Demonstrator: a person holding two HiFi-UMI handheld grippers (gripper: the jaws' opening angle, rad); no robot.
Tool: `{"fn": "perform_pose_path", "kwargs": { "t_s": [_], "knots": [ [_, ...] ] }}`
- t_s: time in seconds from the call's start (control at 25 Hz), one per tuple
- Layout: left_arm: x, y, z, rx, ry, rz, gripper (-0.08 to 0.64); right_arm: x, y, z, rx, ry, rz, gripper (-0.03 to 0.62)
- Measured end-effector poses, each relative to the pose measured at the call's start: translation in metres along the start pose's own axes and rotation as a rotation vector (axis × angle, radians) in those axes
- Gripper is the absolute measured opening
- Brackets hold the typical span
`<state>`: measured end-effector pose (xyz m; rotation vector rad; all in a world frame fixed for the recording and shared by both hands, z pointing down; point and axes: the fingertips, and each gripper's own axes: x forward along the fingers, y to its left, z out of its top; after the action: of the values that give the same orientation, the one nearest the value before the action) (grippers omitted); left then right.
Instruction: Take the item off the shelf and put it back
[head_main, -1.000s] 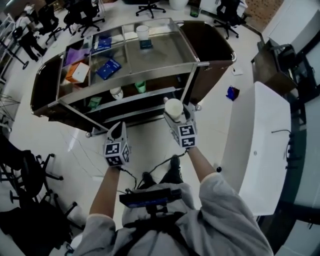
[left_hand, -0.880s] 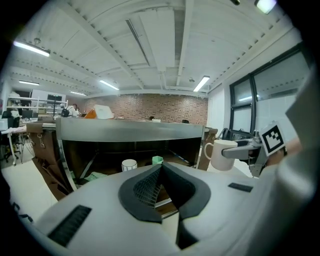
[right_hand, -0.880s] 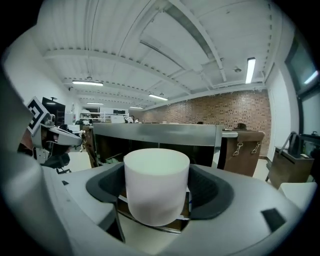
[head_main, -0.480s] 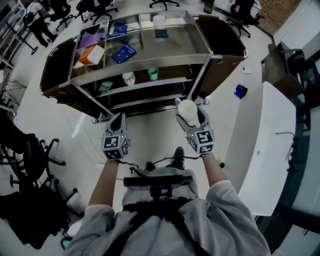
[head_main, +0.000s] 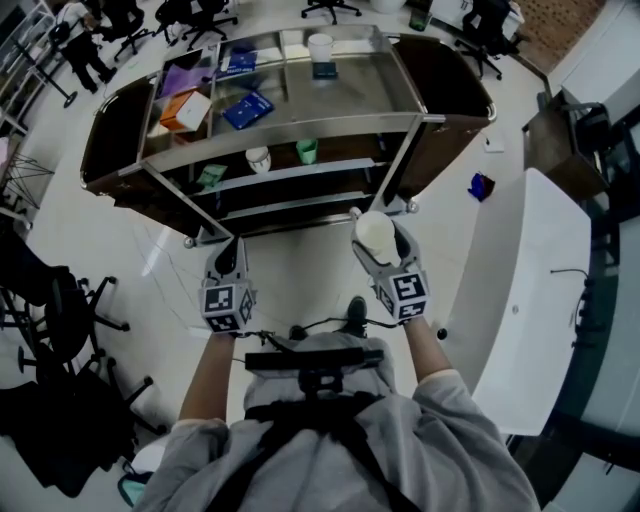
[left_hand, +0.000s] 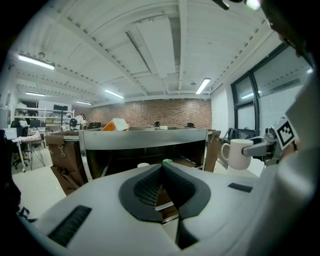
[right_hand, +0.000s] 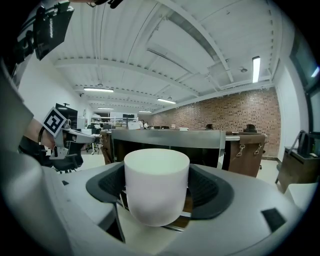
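A white mug is held upright in my right gripper, in front of the steel shelf cart and clear of its near edge. In the right gripper view the mug fills the space between the dark pads, which press on its sides. My left gripper hangs level with it at the left, shut and empty, its pads meeting at the tip. From the left gripper view the mug shows at the right with its handle toward the cart.
The cart's top shelf holds an orange box, a blue packet and a white cup. Its middle shelf carries a white cup and a green cup. A white table stands at the right, office chairs at the left.
The head view has shifted, so the cart sits higher in the picture. Both grippers have drawn back a little from the cart. The mug stays in the right gripper.
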<state>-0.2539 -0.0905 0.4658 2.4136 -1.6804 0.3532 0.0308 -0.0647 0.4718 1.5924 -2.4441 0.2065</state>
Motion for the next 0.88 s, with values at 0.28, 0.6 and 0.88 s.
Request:
{"fn": "perform_pose_path", "kwargs": {
  "t_s": [0.28, 0.6, 0.88],
  "knots": [
    [-0.001, -0.001, -0.002, -0.022, -0.006, -0.003, 0.005, 0.003, 0.002, -0.007, 0.008, 0.024, -0.003, 0.402],
    [0.006, -0.004, -0.008, -0.021, 0.022, -0.007, 0.005, 0.019, -0.005, -0.014, 0.018, 0.053, -0.012, 0.402],
    [0.033, -0.014, -0.011, -0.007, 0.035, -0.024, 0.005, 0.058, -0.024, -0.017, 0.028, 0.068, -0.039, 0.402]
  ]
}}
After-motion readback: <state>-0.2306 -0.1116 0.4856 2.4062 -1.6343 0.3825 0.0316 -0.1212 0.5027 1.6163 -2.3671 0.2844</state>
